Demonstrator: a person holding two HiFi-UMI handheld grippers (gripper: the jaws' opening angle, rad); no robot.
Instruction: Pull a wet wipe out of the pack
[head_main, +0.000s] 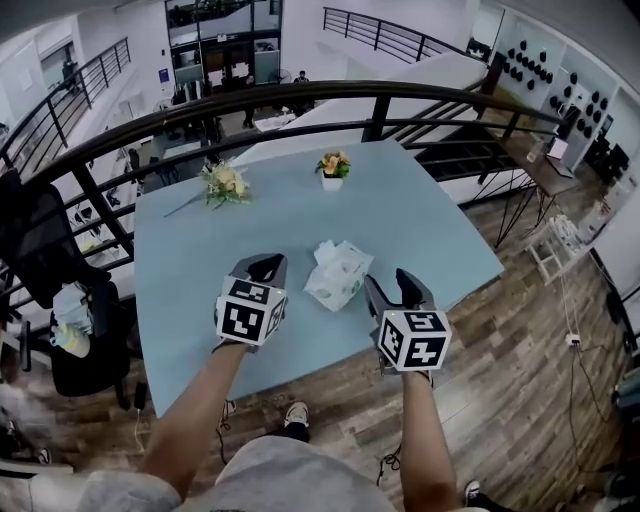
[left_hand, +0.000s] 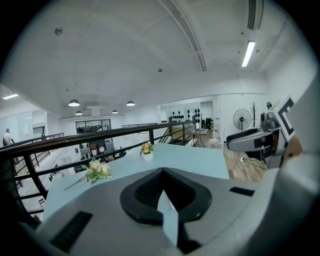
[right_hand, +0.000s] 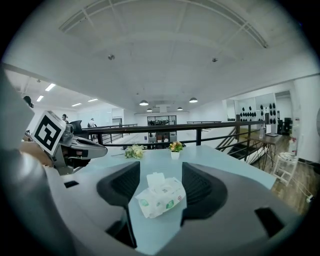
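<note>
Table (head_main: 440, 230) — 1 wipe pack (head_main: 338, 274), 2 flower bunches (head_main: 225, 183), left claw (head_main: 266, 262) closed, right claw (head_main: 390, 282) open

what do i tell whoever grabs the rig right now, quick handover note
Left gripper: jaws together, nothing between them.
Right gripper: jaws apart, empty, lined up on the pack.
Wet wipe pack: lies on the blue table, just ahead of both grippers, touched by neither.
Done: nothing gripped yet.
Left: steady the pack, pinch a wipe at its top opening, pull it out.
</note>
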